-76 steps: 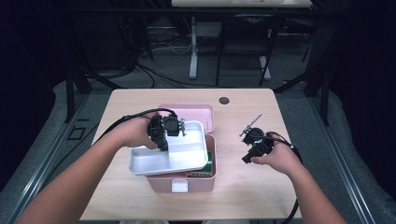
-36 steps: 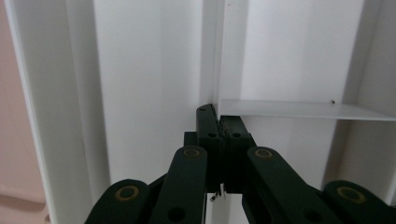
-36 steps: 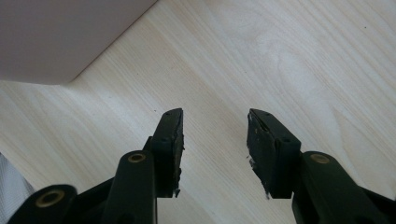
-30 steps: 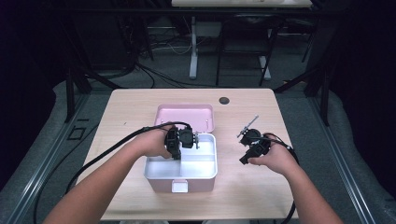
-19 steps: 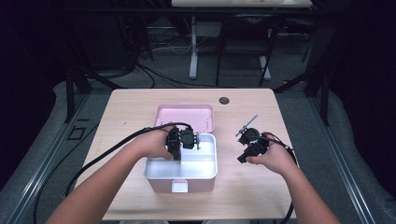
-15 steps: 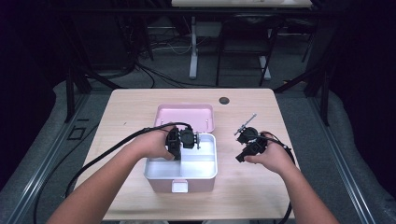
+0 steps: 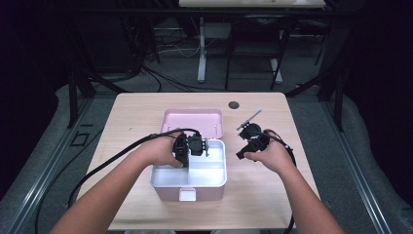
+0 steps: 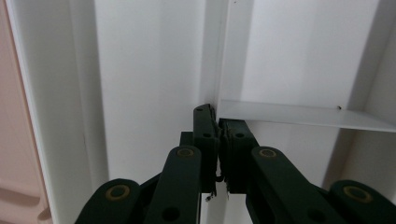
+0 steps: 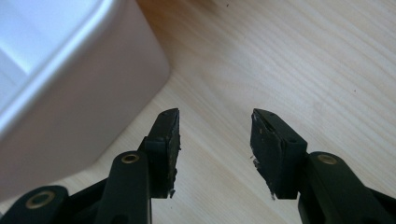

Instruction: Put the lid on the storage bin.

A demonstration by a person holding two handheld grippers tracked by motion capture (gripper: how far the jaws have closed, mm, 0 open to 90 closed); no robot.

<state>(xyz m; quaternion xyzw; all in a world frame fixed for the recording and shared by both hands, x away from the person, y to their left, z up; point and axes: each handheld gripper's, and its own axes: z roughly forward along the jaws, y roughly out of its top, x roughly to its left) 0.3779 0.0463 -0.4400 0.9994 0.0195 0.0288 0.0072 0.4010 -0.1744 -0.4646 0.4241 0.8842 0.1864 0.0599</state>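
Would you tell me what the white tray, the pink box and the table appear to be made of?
The white tray looks like moulded plastic: smooth, lightly glossy, with rounded corners and thin dividers. The pink box under it, with its open lid, seems a similar matte plastic. The table looks like pale wood or wood-look laminate; grain lines show in the right gripper view.

Your left hand (image 7: 163, 152) hides the rear left corner of the white tray (image 7: 214, 168), and the tray hides what lies in the pink box (image 7: 168, 194) beneath it. The small dark disc (image 7: 234, 104) near the table's far edge is too small to identify. In the right gripper view the tray runs off the picture's left edge.
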